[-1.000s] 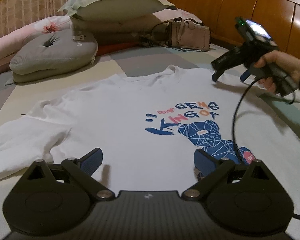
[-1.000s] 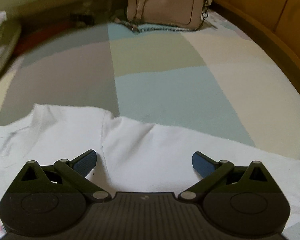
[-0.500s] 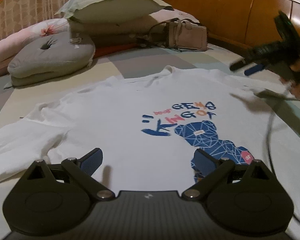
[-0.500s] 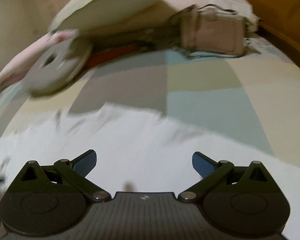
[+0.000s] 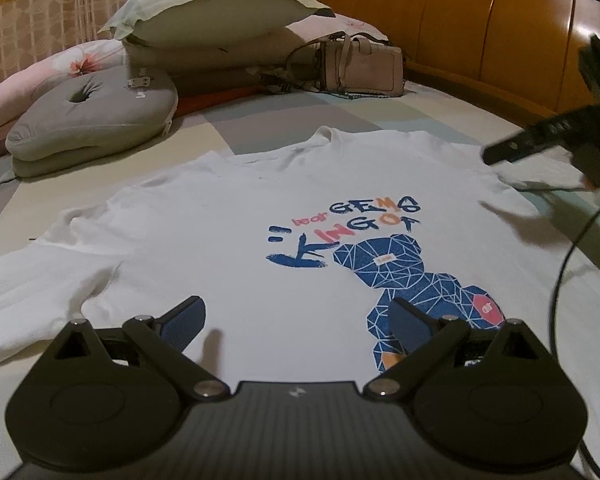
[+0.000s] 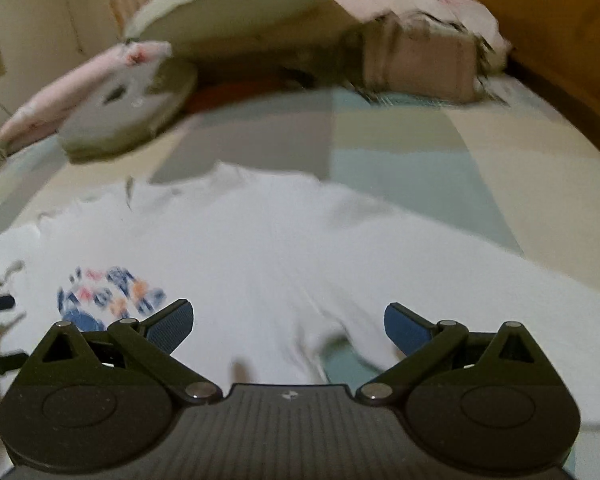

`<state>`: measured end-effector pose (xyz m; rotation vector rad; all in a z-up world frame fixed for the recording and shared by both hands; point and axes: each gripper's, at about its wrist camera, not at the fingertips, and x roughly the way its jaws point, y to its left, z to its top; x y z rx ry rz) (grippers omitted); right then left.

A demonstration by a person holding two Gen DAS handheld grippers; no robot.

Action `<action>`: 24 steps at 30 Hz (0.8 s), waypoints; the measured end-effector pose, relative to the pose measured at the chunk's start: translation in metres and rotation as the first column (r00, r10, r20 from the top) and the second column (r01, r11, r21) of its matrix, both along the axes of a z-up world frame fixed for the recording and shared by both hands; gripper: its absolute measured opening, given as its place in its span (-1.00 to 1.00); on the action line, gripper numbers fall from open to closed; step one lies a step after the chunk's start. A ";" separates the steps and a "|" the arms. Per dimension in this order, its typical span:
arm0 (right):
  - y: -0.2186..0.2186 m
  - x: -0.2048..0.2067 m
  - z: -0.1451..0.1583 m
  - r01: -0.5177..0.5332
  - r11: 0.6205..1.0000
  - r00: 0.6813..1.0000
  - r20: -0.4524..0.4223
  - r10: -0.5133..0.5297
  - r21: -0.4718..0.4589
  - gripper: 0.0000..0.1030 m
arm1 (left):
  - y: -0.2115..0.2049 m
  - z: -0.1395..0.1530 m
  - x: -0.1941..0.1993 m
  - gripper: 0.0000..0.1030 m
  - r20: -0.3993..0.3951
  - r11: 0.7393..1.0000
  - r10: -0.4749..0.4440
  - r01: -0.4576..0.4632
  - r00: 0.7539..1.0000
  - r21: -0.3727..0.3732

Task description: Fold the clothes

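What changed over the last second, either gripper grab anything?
The right gripper swung out from above the collar toward the T-shirt's right side, its camera now blurred, looking across the shirt. Nothing was gripped: both grippers are open. The left gripper hardly moved and hovers over the hem. The shirt stayed flat, print up; the handbag and grey cushion did not move.

White T-shirt [image 5: 228, 240] spread flat, print side up, on bed; blue bear graphic.

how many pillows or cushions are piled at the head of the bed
3 clearly: a pale green pillow on top, a grey dimpled cushion lower left, and a pink floral one behind it. More bedding under the green pillow may count; it's partly hidden.
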<state>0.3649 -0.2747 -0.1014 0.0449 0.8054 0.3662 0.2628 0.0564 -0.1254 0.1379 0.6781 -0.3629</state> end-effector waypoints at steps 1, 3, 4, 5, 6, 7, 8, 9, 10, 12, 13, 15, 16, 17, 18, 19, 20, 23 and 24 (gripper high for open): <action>0.004 0.004 -0.005 -0.008 1.000 1.000 -0.010 0.008 0.006 1.00 | 0.000 0.000 0.000 0.90 -0.002 1.000 0.000 0.000 1.000 0.002; 0.010 0.007 -0.019 -0.006 1.000 0.999 -0.051 0.005 -0.019 1.00 | 0.000 -0.001 0.000 0.90 -0.003 1.000 -0.001 0.001 1.000 0.004; 0.012 0.003 -0.026 -0.006 0.999 0.999 -0.039 0.005 -0.039 1.00 | 0.000 -0.001 0.000 0.90 -0.003 1.000 -0.002 0.002 1.000 0.003; 0.013 -0.003 -0.028 -0.009 0.998 1.000 -0.021 0.008 -0.056 1.00 | 0.000 -0.001 0.000 0.90 -0.003 1.000 -0.002 0.002 1.000 0.003; 0.013 -0.008 -0.028 -0.016 0.998 0.999 -0.029 0.014 -0.067 1.00 | 0.000 -0.001 0.000 0.90 -0.003 1.000 -0.001 0.001 1.000 0.002; 0.011 -0.012 -0.025 -0.019 0.997 0.999 -0.030 0.017 -0.075 1.00 | 0.000 0.000 0.000 0.90 -0.002 1.000 -0.001 0.001 1.000 0.001; 0.008 -0.016 -0.021 -0.022 0.996 0.999 -0.028 0.020 -0.082 1.00 | 0.001 0.000 0.000 0.90 -0.002 1.000 -0.001 0.001 1.000 0.000; 0.004 -0.020 -0.018 -0.024 0.996 0.999 -0.027 0.022 -0.089 1.00 | 0.000 0.000 -0.001 0.90 -0.001 1.000 -0.002 0.002 1.000 0.000; -0.004 -0.022 -0.011 -0.003 0.996 1.000 -0.008 0.002 -0.085 1.00 | 0.000 0.000 -0.001 0.90 0.000 1.000 -0.003 0.003 1.000 0.000; -0.024 -0.023 0.000 0.046 0.997 0.999 0.025 -0.045 -0.060 1.00 | -0.001 0.000 -0.001 0.90 0.001 1.000 -0.005 0.005 1.000 0.001; -0.036 -0.020 0.003 0.075 0.997 0.997 0.033 -0.074 -0.031 1.00 | -0.001 0.000 -0.001 0.90 0.001 1.000 -0.006 0.006 1.000 0.002; -0.063 -0.012 -0.001 0.159 0.987 0.987 0.004 -0.159 0.006 1.00 | -0.002 -0.002 -0.001 0.90 -0.003 1.000 -0.008 0.008 1.000 0.009; -0.075 -0.009 -0.006 0.196 0.980 0.980 -0.030 -0.196 0.021 1.00 | -0.003 -0.002 -0.001 0.90 -0.006 1.000 -0.009 0.009 1.000 0.012; -0.087 -0.007 -0.014 0.232 0.972 0.970 -0.076 -0.229 0.033 1.00 | -0.003 -0.003 0.000 0.90 -0.008 1.000 -0.010 0.010 1.000 0.015; -0.097 -0.011 -0.022 0.250 0.967 0.964 -0.104 -0.244 0.048 1.00 | -0.004 -0.003 0.000 0.90 -0.009 1.000 -0.010 0.011 1.000 0.016; -0.102 -0.019 -0.023 0.240 0.968 0.969 -0.087 -0.233 0.072 1.00 | -0.004 -0.004 0.000 0.90 -0.010 1.000 -0.011 0.011 1.000 0.017; -0.106 -0.025 -0.021 0.238 0.967 0.969 -0.086 -0.231 0.088 1.00 | -0.004 -0.004 -0.001 0.90 -0.010 1.000 -0.012 0.012 1.000 0.017; -0.121 -0.038 -0.010 0.261 0.961 0.964 -0.069 -0.256 0.092 1.00 | -0.003 -0.003 -0.001 0.90 -0.008 1.000 -0.014 0.014 1.000 0.014; -0.128 -0.040 -0.005 0.282 0.957 0.959 -0.047 -0.279 0.072 1.00 | -0.003 -0.003 -0.001 0.90 -0.007 1.000 -0.014 0.014 1.000 0.013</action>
